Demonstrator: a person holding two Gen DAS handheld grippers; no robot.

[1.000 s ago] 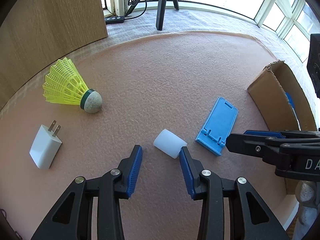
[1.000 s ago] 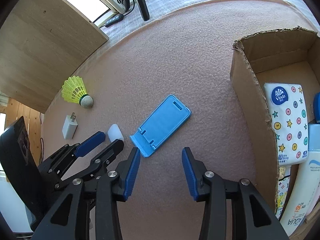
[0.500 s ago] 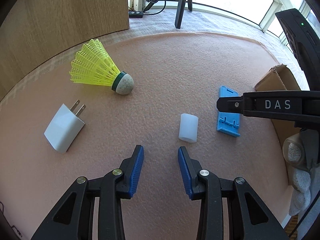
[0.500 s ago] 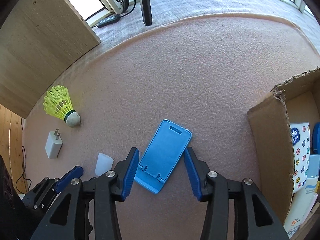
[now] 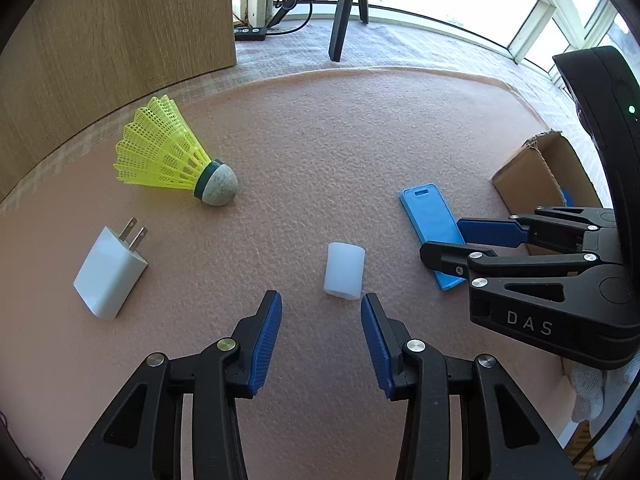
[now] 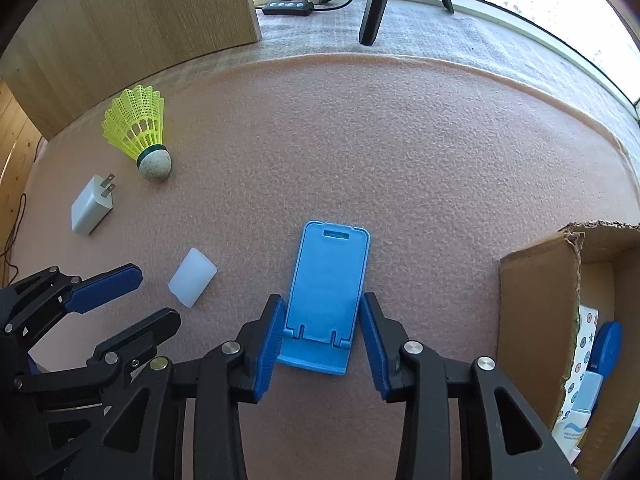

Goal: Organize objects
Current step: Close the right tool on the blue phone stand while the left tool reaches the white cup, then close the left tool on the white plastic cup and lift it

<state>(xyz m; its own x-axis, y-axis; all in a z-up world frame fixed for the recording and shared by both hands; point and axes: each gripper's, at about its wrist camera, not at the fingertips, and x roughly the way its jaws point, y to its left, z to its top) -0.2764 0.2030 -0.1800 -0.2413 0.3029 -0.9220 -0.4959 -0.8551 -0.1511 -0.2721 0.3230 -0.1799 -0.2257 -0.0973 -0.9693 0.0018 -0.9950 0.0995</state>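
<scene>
A cardboard box (image 6: 536, 320) is seen at the right edge of the pink felt-covered desk (image 6: 400, 152), its top open and one flap edge torn. Inside it, a patterned tissue pack (image 6: 585, 344), a blue object (image 6: 608, 344) and a white bottle with a blue wave mark (image 6: 572, 424) are partly visible; the rest of the contents is cut off by the frame.

The blue phone stand (image 6: 326, 296) lies flat on the desk, left of the box and apart from it. Its lower end is flanked by the right tongs (image 6: 322, 320), whose jaws are closing; the stand is between the blue pads, with narrow gaps apparently left on both sides, so it is not yet clamped.

The left tongs (image 5: 320, 312) are held apart and are opening, with nothing between them. A small white translucent cylinder (image 5: 345, 271) lies on its side just beyond their tips. Farther left, a yellow shuttlecock (image 5: 176, 160) and a white plug adapter (image 5: 110, 276) rest on the desk, well apart from the box.
</scene>
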